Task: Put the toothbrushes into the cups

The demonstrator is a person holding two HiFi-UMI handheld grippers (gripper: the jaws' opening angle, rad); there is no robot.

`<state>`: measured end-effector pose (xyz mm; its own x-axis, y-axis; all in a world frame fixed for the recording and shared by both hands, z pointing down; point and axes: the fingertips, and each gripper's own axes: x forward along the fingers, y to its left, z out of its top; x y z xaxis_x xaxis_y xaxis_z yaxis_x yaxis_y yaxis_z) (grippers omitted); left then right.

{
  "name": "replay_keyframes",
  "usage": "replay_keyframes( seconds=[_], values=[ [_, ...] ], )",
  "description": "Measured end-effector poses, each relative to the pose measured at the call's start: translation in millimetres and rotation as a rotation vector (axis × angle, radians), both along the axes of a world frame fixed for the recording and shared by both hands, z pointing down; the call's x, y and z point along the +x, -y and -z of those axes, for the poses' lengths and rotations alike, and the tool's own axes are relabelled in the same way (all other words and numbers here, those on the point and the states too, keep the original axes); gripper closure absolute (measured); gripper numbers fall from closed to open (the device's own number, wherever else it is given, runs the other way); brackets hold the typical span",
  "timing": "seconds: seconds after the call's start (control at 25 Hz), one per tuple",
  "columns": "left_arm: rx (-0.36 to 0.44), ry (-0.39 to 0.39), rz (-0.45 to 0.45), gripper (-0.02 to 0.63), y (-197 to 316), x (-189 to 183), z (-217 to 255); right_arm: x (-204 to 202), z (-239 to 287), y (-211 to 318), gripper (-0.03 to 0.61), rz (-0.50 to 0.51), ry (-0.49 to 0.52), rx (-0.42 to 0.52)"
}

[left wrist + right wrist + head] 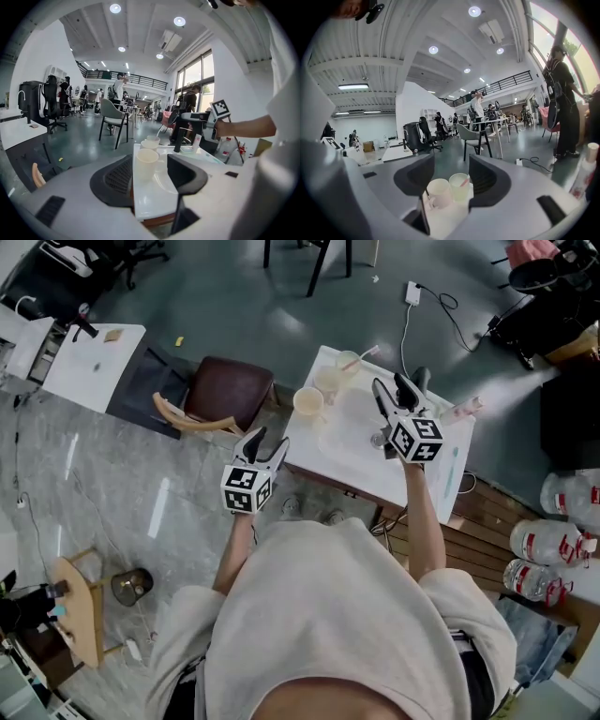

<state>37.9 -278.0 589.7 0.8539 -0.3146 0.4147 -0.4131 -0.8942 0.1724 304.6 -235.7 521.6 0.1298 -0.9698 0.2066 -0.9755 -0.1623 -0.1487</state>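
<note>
- Right gripper (389,386): jaws wide apart, empty, above the table (361,470).
- Left gripper (269,442): jaws apart, empty, off the table's near-left edge.
- Toothbrush (367,353): stands in the far cup (347,364).
- Nearest cup (309,401): looks empty.
- Step, as judged: one brush placed. The next move calls for finding and gripping a further brush.

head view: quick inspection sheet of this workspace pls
surface: white table, mostly bare
job's things: three cups in a row at its far left corner; the farthest holds a pink toothbrush; a teal toothbrush, probably, lies near the right edge
clutter: small bottle at the right edge
grippers: left gripper open, empty, off the table's left side; right gripper open, empty, above the table
cables: white cable on the floor beyond the table
surroundings: brown chair left of the table; water bottles on the floor, right
</note>
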Motion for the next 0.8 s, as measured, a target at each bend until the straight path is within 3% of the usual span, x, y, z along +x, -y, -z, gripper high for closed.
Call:
replay_keyframes(
  seconds=[0.32, 0.8],
  values=[
    [0.014, -0.025, -0.105, 0.379, -18, 40, 9, -15, -13, -77, 0.362, -0.066, -0.067, -0.058],
    [-0.019, -0.023, -0.322, 0.379, -78, 108, 1, -11, -30, -204, 0.379, -0.282, -0.059, -0.121]
  ],
)
